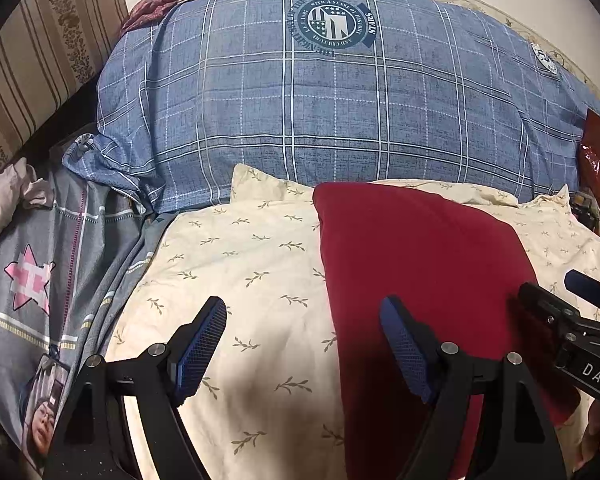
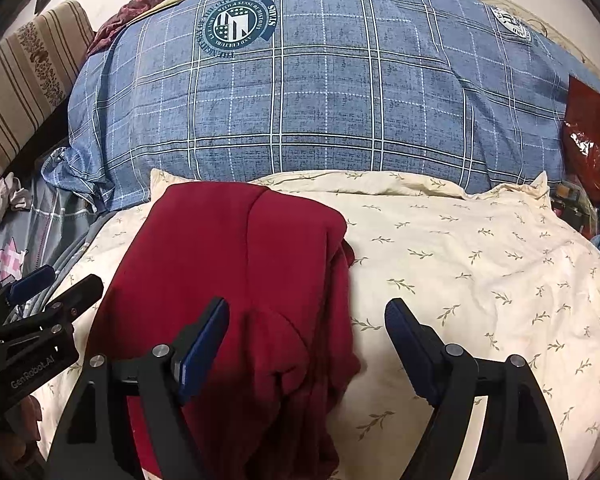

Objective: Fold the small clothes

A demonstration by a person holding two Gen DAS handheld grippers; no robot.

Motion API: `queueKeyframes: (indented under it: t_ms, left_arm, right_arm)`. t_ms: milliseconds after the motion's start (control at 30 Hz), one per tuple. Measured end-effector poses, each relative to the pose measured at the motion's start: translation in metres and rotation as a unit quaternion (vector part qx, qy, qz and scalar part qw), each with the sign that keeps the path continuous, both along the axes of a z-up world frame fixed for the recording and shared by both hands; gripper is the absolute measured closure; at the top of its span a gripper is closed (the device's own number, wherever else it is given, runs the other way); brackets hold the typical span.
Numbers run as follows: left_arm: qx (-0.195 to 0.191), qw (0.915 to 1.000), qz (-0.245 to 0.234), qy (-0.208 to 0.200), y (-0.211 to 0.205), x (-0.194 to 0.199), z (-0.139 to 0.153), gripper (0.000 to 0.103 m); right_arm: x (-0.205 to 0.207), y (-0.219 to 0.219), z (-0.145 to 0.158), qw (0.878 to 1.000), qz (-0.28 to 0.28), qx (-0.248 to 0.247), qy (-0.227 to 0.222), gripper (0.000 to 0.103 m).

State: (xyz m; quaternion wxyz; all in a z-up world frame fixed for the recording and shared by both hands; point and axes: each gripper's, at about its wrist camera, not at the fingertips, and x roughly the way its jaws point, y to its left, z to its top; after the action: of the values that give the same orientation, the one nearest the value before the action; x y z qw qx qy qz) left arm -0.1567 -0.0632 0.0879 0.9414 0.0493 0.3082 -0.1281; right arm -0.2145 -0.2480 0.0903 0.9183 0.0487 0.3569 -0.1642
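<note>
- The big blue plaid quilt (image 2: 320, 92) is piled up at the back, far from my tongs. I don't need it.
- In front of it lies the cream leaf-print pillow (image 2: 480, 264). It is my work spot, and the clothes sit on top of it.
- The red garment (image 2: 228, 264) lies on the left part of that pillow. It looks partly folded. Its long way runs from near me out toward the quilt.
- Its right edge is bunchy and messy. Its left edge, in my left view (image 1: 420, 264), looks flat and straight.
- My right gripper (image 2: 306, 344) hangs right over the near end of the red garment. Its left finger is above the red cloth and its right finger is above bare pillow. It is wide open and holds nothing.
- My left gripper (image 1: 302, 344) is off to the left side of the garment, mostly over pillow. It is wide open too, with nothing in it.
- I think my right hand is nearer, so it should grab the messy edge first.
</note>
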Motion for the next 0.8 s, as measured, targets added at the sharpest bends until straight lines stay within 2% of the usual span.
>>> queueKeyframes:
  t_ms: [800]
  left_arm:
    - [-0.003,1.0000,0.006,-0.002,-0.0004,-0.0011,0.0001,0.025]
  right_arm:
    - [0.0010,0.0031,-0.0017,1.000,0.002,0.001,0.002,0.020]
